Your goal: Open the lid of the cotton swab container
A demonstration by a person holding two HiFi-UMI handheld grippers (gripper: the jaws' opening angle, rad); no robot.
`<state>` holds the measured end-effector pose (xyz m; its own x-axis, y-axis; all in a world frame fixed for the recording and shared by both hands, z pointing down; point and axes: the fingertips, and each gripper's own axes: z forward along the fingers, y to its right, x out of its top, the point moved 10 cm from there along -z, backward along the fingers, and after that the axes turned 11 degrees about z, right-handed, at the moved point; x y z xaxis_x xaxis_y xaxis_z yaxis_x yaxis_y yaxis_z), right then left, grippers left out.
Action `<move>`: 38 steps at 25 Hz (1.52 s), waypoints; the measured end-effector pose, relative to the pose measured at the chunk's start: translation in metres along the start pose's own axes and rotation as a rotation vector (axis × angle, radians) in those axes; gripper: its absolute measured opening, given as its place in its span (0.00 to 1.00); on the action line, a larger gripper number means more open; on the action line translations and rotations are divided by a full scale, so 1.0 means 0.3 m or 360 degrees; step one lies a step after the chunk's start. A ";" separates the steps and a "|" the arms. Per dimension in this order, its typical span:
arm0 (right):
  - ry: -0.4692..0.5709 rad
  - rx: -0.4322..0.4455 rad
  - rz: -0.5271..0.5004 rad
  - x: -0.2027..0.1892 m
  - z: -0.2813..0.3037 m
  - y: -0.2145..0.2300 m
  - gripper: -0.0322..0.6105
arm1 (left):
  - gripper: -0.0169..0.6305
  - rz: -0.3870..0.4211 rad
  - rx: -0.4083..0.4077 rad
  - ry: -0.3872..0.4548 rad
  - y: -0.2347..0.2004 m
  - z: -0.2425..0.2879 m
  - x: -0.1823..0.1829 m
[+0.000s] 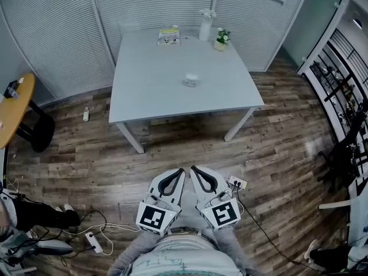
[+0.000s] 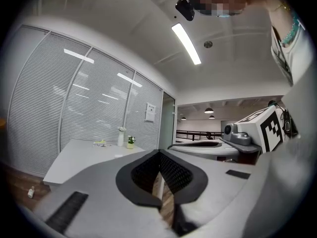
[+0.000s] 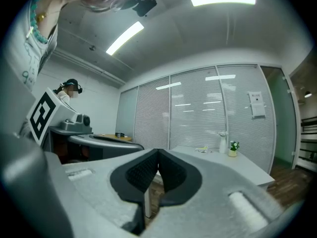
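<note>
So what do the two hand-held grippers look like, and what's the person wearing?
Both the left hand-held gripper and the right hand-held gripper have pale grey bodies, with black grid-textured pads lining the tapered jaws. Each carries a white cube with black square markers at its rear. The person wears a light top with teal print.

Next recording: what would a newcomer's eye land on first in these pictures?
The pale grey table fills the middle of the head view, with a small cotton swab container near its centre and a white vase and potted plant at its far edge. At the bottom, the left gripper and right gripper sit side by side close to the person's body, both shut and empty, well short of the table.
</note>
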<state>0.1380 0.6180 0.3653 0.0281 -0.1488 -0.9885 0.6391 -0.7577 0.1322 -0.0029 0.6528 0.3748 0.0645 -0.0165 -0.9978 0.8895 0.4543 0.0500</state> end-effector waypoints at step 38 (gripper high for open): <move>-0.0073 0.0138 -0.0021 0.180 0.687 0.711 0.05 | 0.02 -0.0046 0.0071 -0.0033 -0.490 0.867 0.032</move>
<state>0.1175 0.3172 0.3555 -0.0162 -0.1657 -0.9860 0.5701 -0.8117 0.1270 -0.0154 0.3542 0.3694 0.0475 -0.0478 -0.9977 0.9103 0.4133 0.0236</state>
